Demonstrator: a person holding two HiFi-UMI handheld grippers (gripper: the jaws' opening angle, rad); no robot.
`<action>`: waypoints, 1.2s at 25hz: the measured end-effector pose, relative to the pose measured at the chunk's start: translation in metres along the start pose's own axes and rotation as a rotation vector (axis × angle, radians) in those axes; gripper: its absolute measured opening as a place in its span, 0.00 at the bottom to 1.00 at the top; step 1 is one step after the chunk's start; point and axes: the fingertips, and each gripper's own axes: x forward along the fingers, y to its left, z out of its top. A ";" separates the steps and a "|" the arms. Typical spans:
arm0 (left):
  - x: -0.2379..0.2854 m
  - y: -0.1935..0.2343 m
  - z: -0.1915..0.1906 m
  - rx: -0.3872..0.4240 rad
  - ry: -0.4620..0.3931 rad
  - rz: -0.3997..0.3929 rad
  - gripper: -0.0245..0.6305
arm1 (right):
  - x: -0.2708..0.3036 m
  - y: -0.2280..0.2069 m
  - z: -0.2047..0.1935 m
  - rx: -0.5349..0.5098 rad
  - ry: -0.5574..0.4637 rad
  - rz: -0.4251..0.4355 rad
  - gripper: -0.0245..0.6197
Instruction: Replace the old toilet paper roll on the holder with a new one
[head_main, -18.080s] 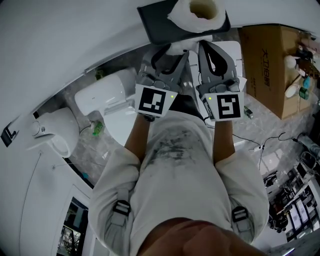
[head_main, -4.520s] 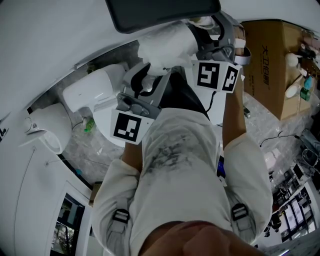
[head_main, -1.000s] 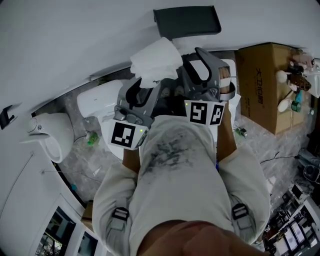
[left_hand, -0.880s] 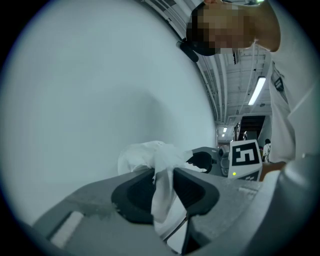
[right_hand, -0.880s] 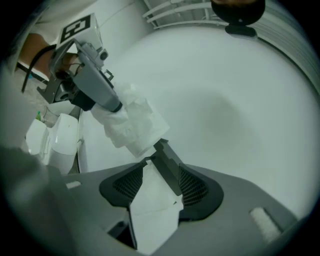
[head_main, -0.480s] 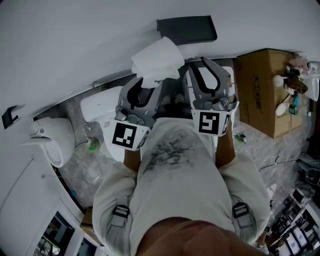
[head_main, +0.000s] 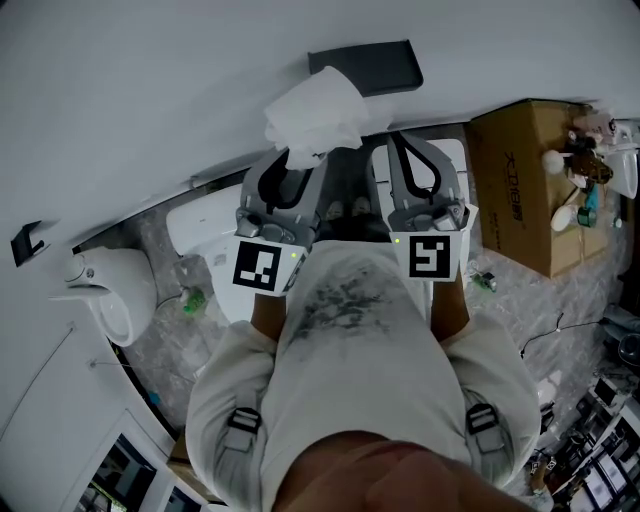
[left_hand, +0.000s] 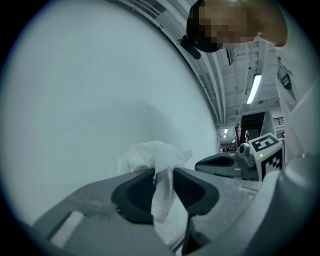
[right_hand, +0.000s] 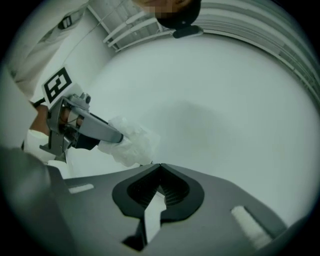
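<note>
Person facing a white wall (head_main: 150, 90), seen from above. The left hand-held gripper (left_hand: 162, 174) pinches a thin fold of a white crinkled bundle (head_main: 312, 112), apparently the wrapped toilet paper, raised just below the dark holder (head_main: 368, 64). The right hand-held gripper (right_hand: 160, 169) has just pressed its jaws together with nothing between them. Likely risk: only a flimsy fold is gripped, so the bundle could tear or slip free and drop before it reaches the holder.

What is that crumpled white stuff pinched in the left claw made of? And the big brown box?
Crumpled white wad: thin, limp, matte, faintly see-through at its edges; tissue paper or thin plastic film, I cannot tell which. Big brown box: likely cardboard, with dull tan faces, sharp folded edges and printed lettering.
</note>
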 end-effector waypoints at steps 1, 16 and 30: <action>0.001 0.000 -0.001 0.000 0.003 0.003 0.23 | -0.001 0.000 0.001 0.013 -0.011 0.005 0.04; -0.003 -0.003 -0.001 0.000 0.008 0.006 0.23 | -0.013 0.012 -0.004 0.117 0.025 0.073 0.04; -0.007 -0.010 0.006 0.010 0.001 -0.008 0.23 | -0.018 0.017 0.002 0.132 0.012 0.075 0.04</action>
